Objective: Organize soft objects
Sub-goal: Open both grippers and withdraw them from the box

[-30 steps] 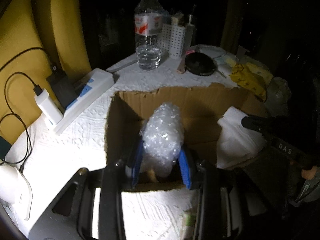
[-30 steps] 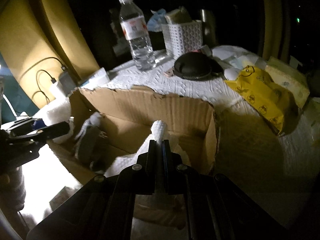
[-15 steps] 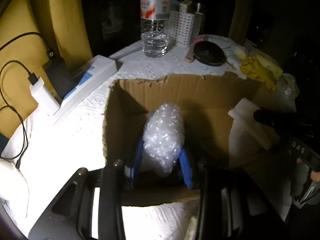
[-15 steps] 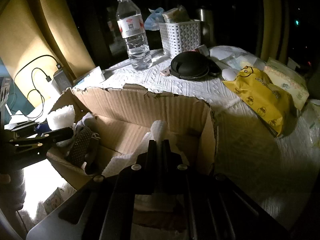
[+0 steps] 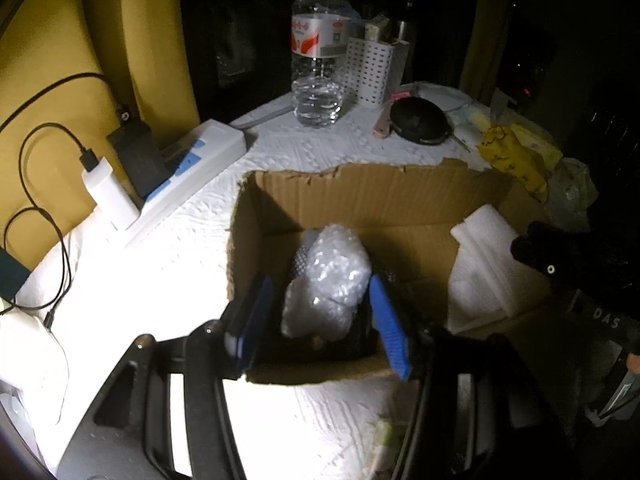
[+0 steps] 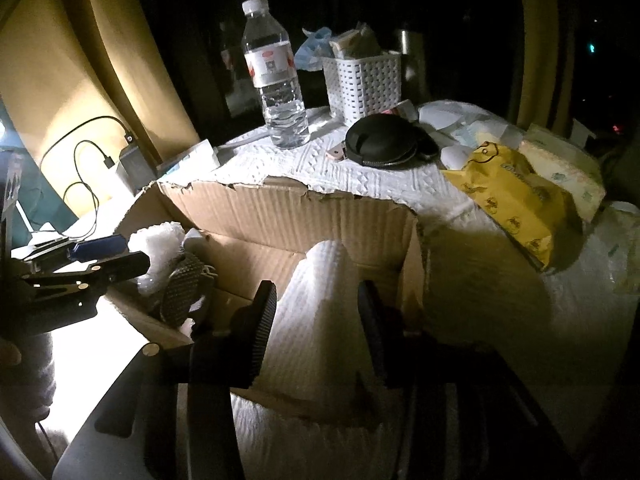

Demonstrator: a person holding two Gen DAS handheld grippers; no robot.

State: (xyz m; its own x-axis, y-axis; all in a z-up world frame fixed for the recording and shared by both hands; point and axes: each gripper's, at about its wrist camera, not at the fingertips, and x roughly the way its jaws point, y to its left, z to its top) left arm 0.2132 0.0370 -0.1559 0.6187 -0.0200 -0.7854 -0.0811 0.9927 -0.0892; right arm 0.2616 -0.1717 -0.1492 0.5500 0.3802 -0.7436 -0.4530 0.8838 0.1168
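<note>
An open cardboard box (image 5: 360,196) stands on the white-covered table. A roll of bubble wrap (image 5: 332,280) rests inside it between the blue pads of my left gripper (image 5: 319,282). Those jaws are opening, and a gap shows beside the left pad. In the right wrist view a folded white foam sheet (image 6: 320,320) leans in the box's near right corner between the black fingers of my right gripper (image 6: 316,294). Its jaws are opening too and no longer pinch the sheet. Each gripper shows in the other's view: left gripper (image 6: 112,254), right gripper (image 5: 532,248).
Behind the box stand a water bottle (image 6: 276,80), a white basket (image 6: 364,84), a black round pouch (image 6: 384,140) and a yellow packet (image 6: 512,200). A power strip (image 5: 192,160) with chargers and cables lies to the left. A grey mesh item (image 6: 184,288) lies in the box.
Both grippers' jaws have spread apart. The bubble wrap has sunk lower into the box. The foam sheet, pinched thin before, now stands wide between the right fingers.
</note>
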